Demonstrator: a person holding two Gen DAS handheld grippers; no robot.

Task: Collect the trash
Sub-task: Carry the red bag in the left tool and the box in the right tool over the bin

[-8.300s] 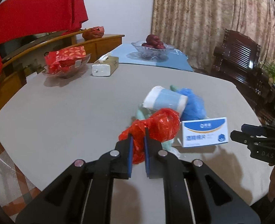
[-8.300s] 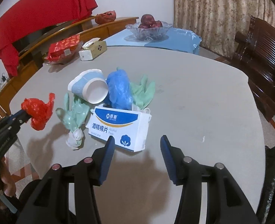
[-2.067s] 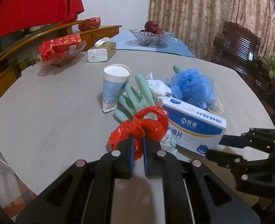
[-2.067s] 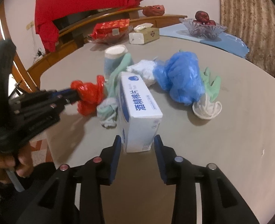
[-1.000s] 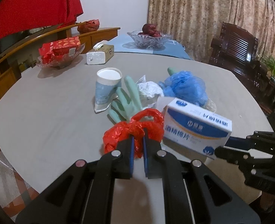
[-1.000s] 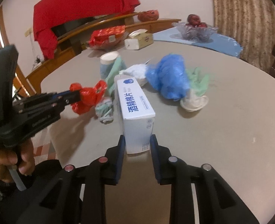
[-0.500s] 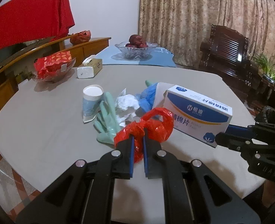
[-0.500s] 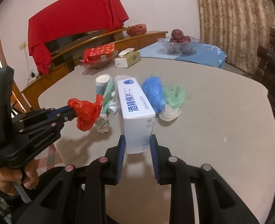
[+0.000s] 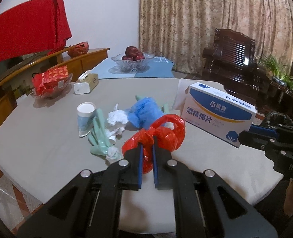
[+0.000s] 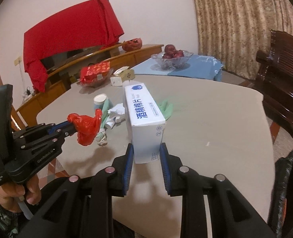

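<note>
- The left gripper (image 9: 146, 154) was clamped on a knotted red bag (image 9: 162, 132), held above the near rim of the table (image 9: 37, 158).
- The right gripper (image 10: 146, 150) pinched the near end of a white-and-blue box (image 10: 144, 115) between its blue pads, the box raised off the tabletop and pointing away.
- Bare grey tabletop lay open on the right and toward the far edge (image 10: 225, 119); the near edge curved just below both grippers.
- Behind the bag, the remaining trash sat bunched near the middle: a green glove (image 9: 98, 136), crumpled white paper (image 9: 116, 121), a blue plastic wad (image 9: 144, 113), and a paper cup (image 9: 84, 115) standing upright beside the glove.
- Further back, a glass dish (image 9: 53, 91) held red packets, with a tissue box (image 9: 85, 84) just beside it.
- Beyond the table, a glass bowl (image 9: 132, 62) held dark red fruit on a blue cloth.
- Only the right view showed the hand (image 10: 17, 194) on the left gripper's handle and a dark rim (image 10: 285, 188) at the lower right; only the left view showed the potted plant (image 9: 279, 73) by the chair.
</note>
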